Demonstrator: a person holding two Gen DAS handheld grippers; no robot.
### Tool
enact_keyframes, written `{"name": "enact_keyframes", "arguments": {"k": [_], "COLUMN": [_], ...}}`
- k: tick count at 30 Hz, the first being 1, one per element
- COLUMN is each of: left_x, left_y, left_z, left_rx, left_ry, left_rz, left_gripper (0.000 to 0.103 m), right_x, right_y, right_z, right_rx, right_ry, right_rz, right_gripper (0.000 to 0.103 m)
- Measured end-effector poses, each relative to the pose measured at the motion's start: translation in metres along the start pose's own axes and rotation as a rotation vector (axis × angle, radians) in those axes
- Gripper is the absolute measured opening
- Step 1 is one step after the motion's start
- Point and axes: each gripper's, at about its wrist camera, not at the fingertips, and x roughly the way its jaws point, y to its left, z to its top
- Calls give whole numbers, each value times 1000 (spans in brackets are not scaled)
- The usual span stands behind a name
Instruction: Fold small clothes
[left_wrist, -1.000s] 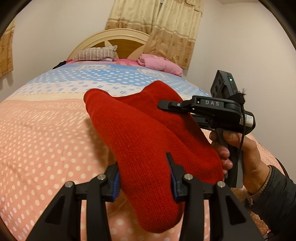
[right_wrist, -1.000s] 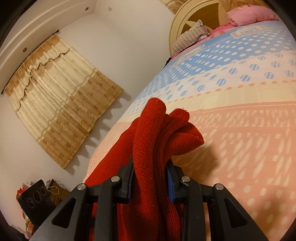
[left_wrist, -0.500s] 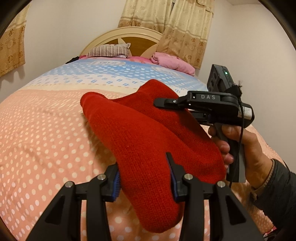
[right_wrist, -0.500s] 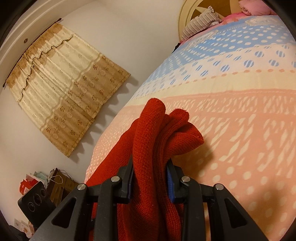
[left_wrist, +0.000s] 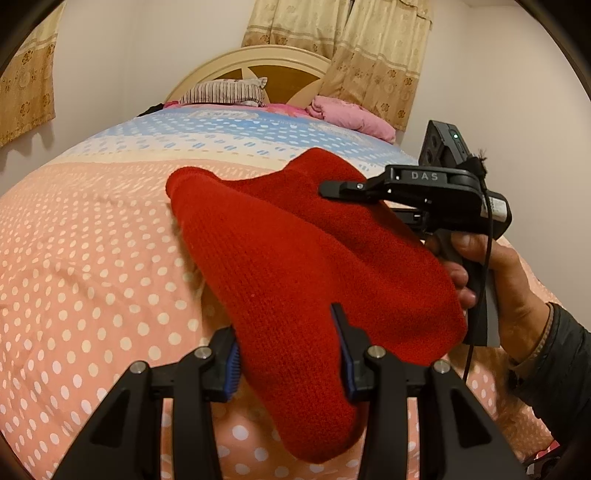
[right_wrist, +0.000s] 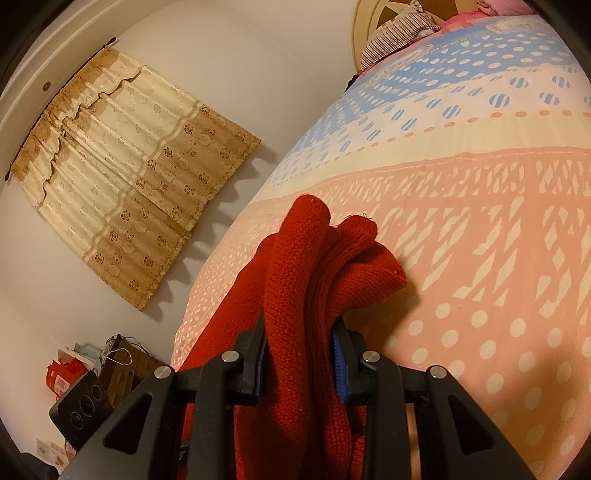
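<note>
Garment: where both pairs of jaws meet it, the red knitted garment hangs in the air over the bed, stretched between them
Left gripper: jaws closed on the near end of the garment, blue pads pressing both sides
Right gripper: jaws clamped on bunched red folds that stand up just past the pads
Right hand: beside the left jaws, to their right, around the gripper's handle
Beyond the jaws: dotted pink bedspread, then blue band, striped pillow, pink bundle, headboard, curtains
</note>
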Motion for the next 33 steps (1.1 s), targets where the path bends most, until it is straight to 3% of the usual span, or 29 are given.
{"name": "enact_keyframes", "arguments": {"k": [7,11,18,21,24,29,31,33], "left_x": [0,0,-8,-21,-31,-10,0,8], "left_y": [3,4,-1,0,8,23,29,34], "left_z": [-7,-9,-6,1,13,26,24,20], "left_rx": [-22,-28,-30,-41,-65,-42,-51,-69], "left_ry": [6,9,3,-51,-126,-98,-66,-39], "left_rz": [-3,15,43,60,94,166,180,181], "left_gripper": [47,58,65,66,78,82,82,82], "right_x": [0,0,2,2,-1,-29,-44,-51], "right_y": [-6,-8,-13,-10,-10,13,40,62], "right_z": [-1,-1,-3,-4,-5,-8,-13,-22], "right_rx": [20,31,39,11,10,-45,-120,-196], "right_ry": [0,-3,6,11,8,-95,-133,-131], "right_rz": [-12,-31,-81,-126,-155,-215,-183,-149], "right_gripper": [29,29,30,30,33,38,39,47]}}
